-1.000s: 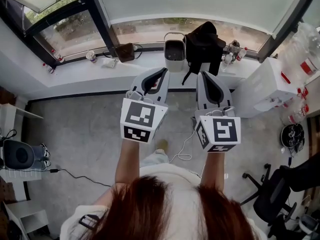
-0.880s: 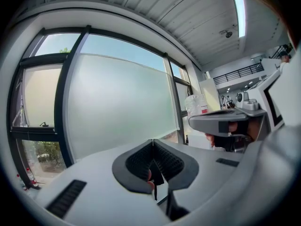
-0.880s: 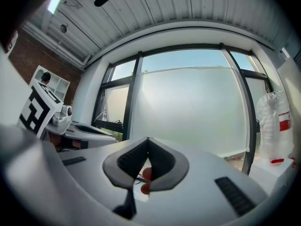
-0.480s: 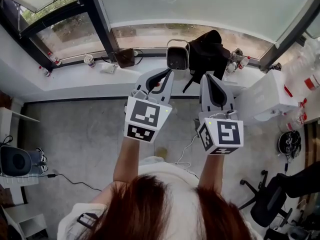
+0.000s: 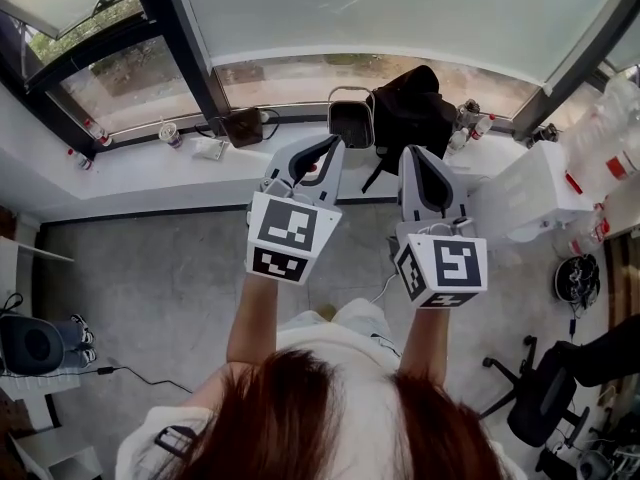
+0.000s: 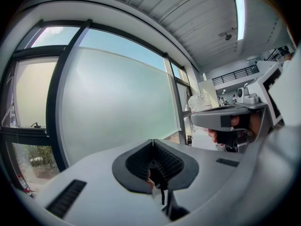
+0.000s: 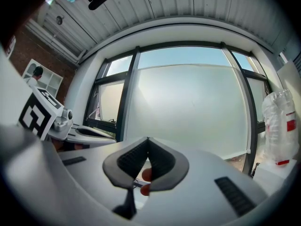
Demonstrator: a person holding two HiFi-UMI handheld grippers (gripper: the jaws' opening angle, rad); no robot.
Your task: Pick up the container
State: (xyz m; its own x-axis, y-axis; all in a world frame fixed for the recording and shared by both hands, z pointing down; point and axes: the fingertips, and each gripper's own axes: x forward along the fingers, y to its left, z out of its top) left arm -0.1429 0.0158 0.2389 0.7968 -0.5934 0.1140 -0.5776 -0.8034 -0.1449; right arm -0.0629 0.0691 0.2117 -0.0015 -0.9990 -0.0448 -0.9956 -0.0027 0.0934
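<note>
The container (image 5: 350, 123), a pale pail with a wire handle and a dark inside, stands on the white windowsill (image 5: 140, 163) in the head view. My left gripper (image 5: 335, 144) points at the sill just below and left of the pail, apart from it. Its jaws meet at the tips in the left gripper view (image 6: 153, 141), shut with nothing between them. My right gripper (image 5: 414, 154) is held alongside to the right, under a black bag (image 5: 415, 103). It is shut and empty too (image 7: 147, 139). Neither gripper view shows the pail, only frosted window glass.
On the sill lie a brown pouch (image 5: 243, 126), a paper cup (image 5: 168, 131) and small bottles (image 5: 470, 120). A white cabinet (image 5: 530, 193) with clear plastic bottles (image 5: 615, 133) stands at the right. A cable (image 5: 375, 293) runs over the grey floor, with an office chair (image 5: 545, 398) behind at the right.
Both grippers have moved forward together toward the sill, and their tips now lie closer to the pail. Both stay shut.
</note>
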